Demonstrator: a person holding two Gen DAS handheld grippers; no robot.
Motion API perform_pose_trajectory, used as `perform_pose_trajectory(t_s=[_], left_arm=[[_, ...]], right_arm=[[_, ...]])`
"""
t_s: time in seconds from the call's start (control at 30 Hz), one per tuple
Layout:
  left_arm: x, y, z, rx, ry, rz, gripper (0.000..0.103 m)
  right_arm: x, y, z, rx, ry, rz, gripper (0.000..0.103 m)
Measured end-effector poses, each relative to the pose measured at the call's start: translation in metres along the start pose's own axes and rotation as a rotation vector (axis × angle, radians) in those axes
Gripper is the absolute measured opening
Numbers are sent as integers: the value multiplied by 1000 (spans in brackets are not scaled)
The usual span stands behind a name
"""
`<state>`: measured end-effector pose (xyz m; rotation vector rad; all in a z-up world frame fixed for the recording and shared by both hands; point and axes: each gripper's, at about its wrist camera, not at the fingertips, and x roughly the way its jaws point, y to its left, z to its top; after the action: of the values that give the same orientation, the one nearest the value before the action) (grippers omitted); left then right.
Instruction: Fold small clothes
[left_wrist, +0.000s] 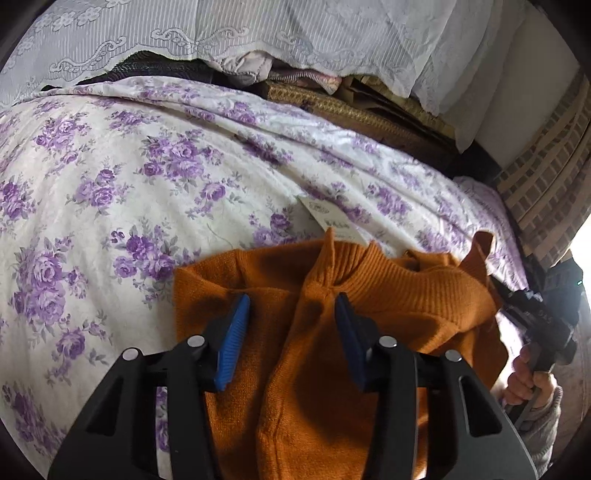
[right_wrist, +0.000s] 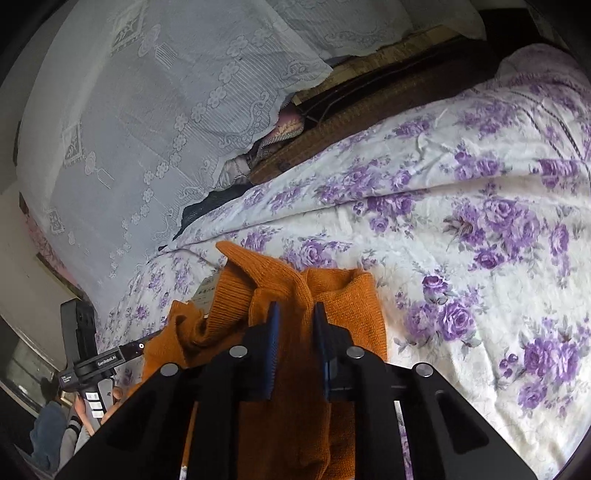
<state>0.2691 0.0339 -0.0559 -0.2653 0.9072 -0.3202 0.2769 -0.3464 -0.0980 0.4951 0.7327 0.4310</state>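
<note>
Two grippers angle down: your left gripper (left_wrist: 291, 302) gapes over the orange sweater (left_wrist: 332, 295); right gripper (right_wrist: 295, 314) pinches it, contact unclear.

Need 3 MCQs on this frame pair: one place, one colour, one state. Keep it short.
1. Where does the sweater lie?
A. on the floral bedspread
B. on a wooden floor
C. in a basket

2. What colour is the sweater?
A. green
B. orange
C. white

3. How do the left tongs stand?
A. pads spread apart over the knit
B. clamped on a paper tag
C. holding a hanger

Answers: 1 A, purple-flowered cloth surrounds it in both views. 2 B, the knit is plainly orange. 3 A, the left wrist view shows a clear gap between the blue pads, with sweater beneath.
</note>
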Motion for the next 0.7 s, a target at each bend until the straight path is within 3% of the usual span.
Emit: perform_pose_trajectory(t_s=[0.1, 0.3, 0.37, 0.43, 0.47, 0.7], left_arm=[[-3, -3, 1, 8, -27, 15, 64], [-2, -19, 3, 83, -36, 16, 64], [5, -22, 1, 95, -15, 19, 59], [8, -25, 1, 108, -13, 20, 38], [8, -26, 1, 112, -12, 13, 35], [14, -29, -2, 129, 4, 9, 33]], right_arm=[[1, 2, -1, -1, 7, 4, 20], [3, 0, -1, 19, 16, 17, 21], [4, -2, -1, 34, 18, 23, 21], [4, -4, -1, 49, 20, 31, 21], [5, -5, -1, 55, 21, 32, 21], [6, -6, -2, 64, 26, 34, 21]])
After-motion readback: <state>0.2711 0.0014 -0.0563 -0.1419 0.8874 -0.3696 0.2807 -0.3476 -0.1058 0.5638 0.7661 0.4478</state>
